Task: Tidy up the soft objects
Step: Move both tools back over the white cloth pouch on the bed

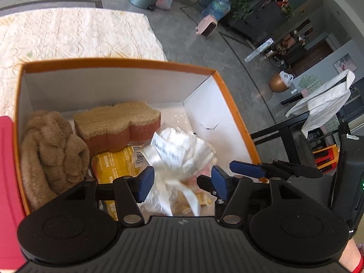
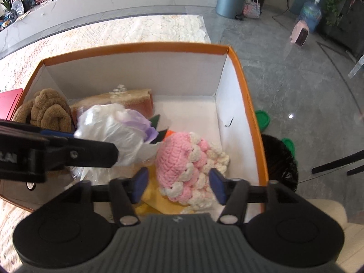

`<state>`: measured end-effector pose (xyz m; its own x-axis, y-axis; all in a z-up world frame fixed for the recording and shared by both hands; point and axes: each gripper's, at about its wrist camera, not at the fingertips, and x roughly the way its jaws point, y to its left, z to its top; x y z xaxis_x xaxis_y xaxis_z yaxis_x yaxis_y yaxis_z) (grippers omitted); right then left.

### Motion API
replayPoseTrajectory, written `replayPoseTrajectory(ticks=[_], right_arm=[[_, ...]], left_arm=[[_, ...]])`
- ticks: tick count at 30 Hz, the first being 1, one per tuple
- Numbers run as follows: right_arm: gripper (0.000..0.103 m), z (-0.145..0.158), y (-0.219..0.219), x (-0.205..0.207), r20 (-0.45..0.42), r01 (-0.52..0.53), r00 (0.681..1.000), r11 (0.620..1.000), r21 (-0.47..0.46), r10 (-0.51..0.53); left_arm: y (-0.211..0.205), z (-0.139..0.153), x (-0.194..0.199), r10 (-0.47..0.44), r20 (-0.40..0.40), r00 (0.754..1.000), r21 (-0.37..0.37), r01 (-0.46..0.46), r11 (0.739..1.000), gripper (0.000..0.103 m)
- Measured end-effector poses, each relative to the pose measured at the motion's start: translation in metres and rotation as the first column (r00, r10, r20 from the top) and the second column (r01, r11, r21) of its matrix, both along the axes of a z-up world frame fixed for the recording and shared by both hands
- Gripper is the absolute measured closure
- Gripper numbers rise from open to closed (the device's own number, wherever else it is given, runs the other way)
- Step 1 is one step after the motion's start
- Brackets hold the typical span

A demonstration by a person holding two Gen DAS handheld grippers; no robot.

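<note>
Over the orange box (image 1: 118, 64) both my claws point down into it. My left claw (image 1: 179, 183) is open wide, with a clear plastic bag (image 1: 179, 150) lying loose between its blue pads, and I cannot tell if a pad touches it. My right claw (image 2: 178, 183) is open wide too, around a pink and white knitted thing (image 2: 182, 166), and its pads do not press on it. Both soft things lie inside the box. My left camera shows a yellow packet (image 1: 116, 168) beside a brown sponge (image 1: 118, 122) and a fluffy brown towel (image 1: 52, 150). My right camera hides the packet. It shows my left claw from the side, and a black bin (image 2: 281, 161) on the floor.
</note>
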<state>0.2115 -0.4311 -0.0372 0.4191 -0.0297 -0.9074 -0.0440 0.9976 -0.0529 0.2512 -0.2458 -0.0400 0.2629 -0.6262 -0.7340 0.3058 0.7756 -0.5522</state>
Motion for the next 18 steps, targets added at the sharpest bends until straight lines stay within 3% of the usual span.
replayPoseTrajectory(ticks=[9,13,18], right_arm=[[0.033,0.035,0.019,-0.028,0.081,0.016,0.997,1.000,-0.016,-0.015],[0.025,0.050,0.041,-0.049,0.163,0.005,0.987,1.000,-0.004,-0.004],[0.025,0.063,0.081,-0.079,0.274,-0.051,0.961,0.995,0.083,0.026]], left_arm=[[0.036,0.040,-0.038,0.051,0.154,0.987,-0.014,-0.049,0.999,0.037],[0.065,0.057,-0.067,0.089,0.253,0.963,0.003,-0.093,0.996,0.037],[0.109,0.073,-0.098,0.149,0.341,0.928,0.044,-0.174,0.984,0.038]])
